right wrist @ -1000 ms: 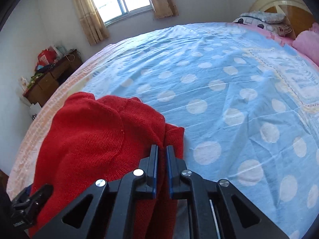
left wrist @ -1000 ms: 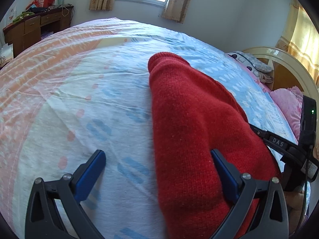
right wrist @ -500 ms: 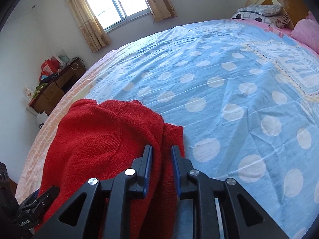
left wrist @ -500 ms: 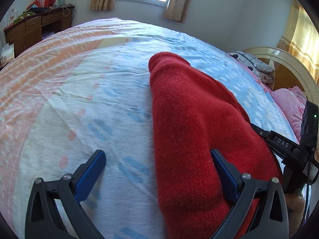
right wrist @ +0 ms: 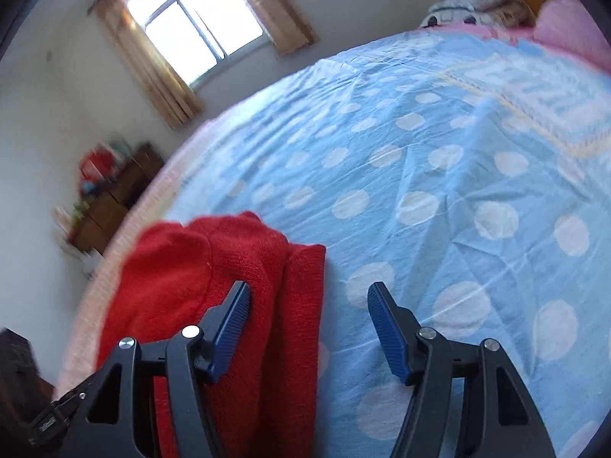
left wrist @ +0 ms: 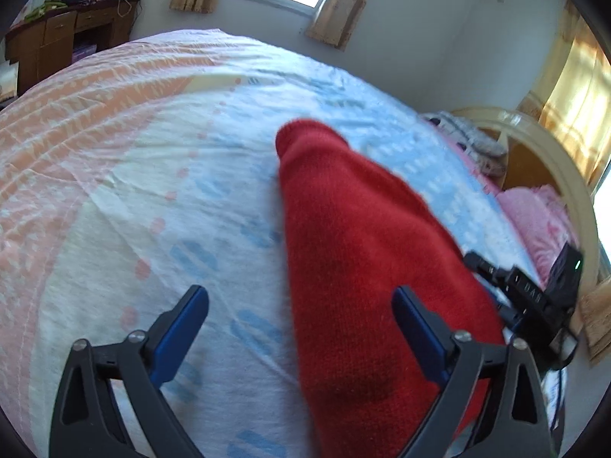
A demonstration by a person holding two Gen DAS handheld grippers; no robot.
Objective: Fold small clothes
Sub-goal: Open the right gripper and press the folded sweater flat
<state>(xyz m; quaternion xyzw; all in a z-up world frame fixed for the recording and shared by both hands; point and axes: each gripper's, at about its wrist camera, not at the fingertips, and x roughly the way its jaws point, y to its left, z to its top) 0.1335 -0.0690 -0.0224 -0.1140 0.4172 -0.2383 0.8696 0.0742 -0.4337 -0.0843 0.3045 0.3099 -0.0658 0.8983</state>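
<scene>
Lying folded on the bed sheet (right wrist: 439, 175), one red knitted garment (left wrist: 355, 252) stretches away from me as a long, narrow shape, its far end rounded. I see no container; the desk (left wrist: 57, 38) at the far left wall carries a clutter too small to sort out. My left gripper (left wrist: 299, 318) hangs with its jaws wide apart, having just eased in a touch: one blue pad stands over bare sheet, the other over the red knit, neither pressing on it. My right gripper (right wrist: 307, 318) has just been opening; its jaws now stand apart, the garment's right folded edge lying under the gap, the left pad above the cloth and the right pad above the dotted sheet. I count one garment, two grippers, one window (right wrist: 198, 26) with two curtains. Right of the garment the blue, white-dotted sheet runs open to the far pillows (right wrist: 473, 4); left of it the pale pink-and-white side is just as free up to the bed's edge.
</scene>
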